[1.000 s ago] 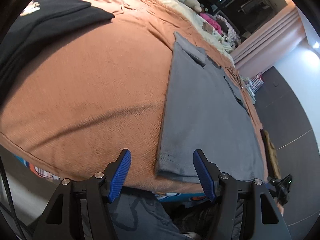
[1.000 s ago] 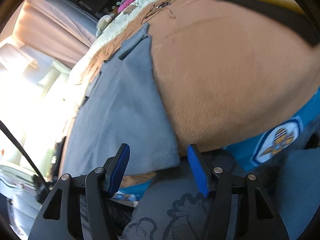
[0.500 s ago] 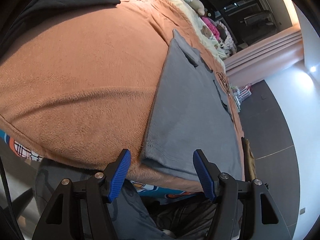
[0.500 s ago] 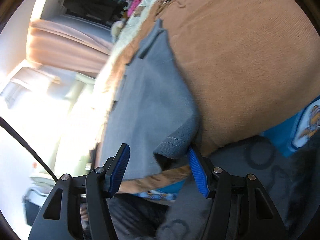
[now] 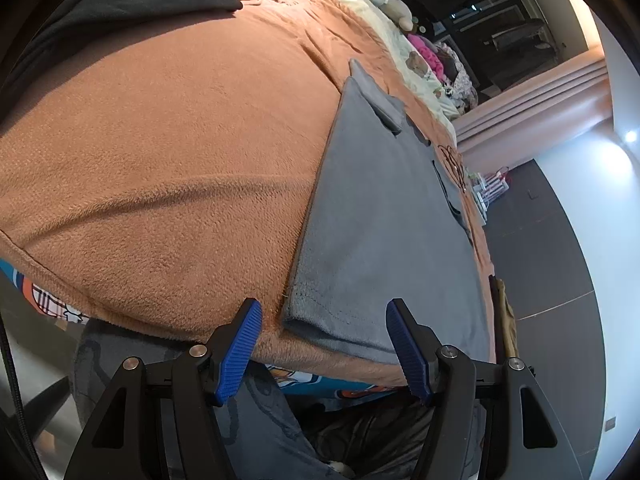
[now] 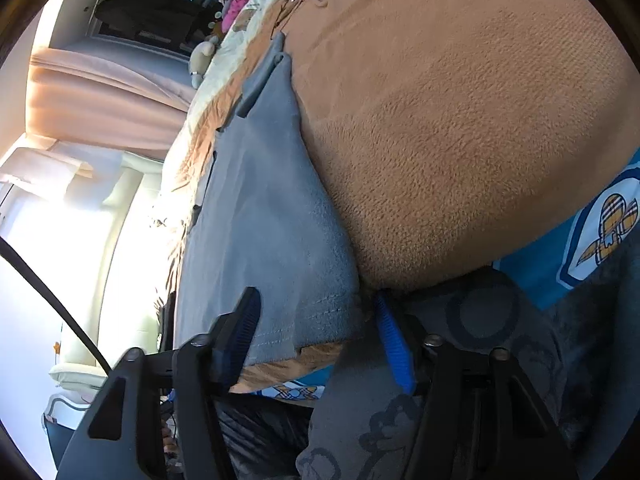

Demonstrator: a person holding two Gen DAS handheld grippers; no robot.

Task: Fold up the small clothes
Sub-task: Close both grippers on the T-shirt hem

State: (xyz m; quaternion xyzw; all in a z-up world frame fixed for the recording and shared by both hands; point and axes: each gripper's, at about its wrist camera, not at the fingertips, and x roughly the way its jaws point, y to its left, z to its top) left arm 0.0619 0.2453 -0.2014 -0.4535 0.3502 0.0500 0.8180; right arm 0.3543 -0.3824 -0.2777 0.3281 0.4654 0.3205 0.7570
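Note:
A grey shirt [image 5: 384, 216] lies flat and lengthwise on the orange blanket [image 5: 168, 168], sleeves folded in, hem at the near bed edge. My left gripper [image 5: 324, 354] is open just below the shirt's near left hem corner, apart from it. In the right wrist view the shirt [image 6: 264, 216] has its near right hem corner lying between the open jaws of my right gripper [image 6: 316, 336]. The right blue pad [image 6: 394, 354] sits under the bed edge. I cannot tell if a pad touches the cloth.
A black garment [image 5: 108, 8] lies at the far left of the bed. Toys and clothes [image 5: 432, 56] are piled at the far end. A blue patterned sheet [image 6: 592, 232] hangs below the blanket. Dark floor [image 5: 560, 280] lies to the right. My patterned trousers [image 6: 360, 432] are below.
Both grippers have moved in toward the shirt's hem corners. The right hem corner was lifted and bunched half a second ago and now lies flatter between the right jaws.

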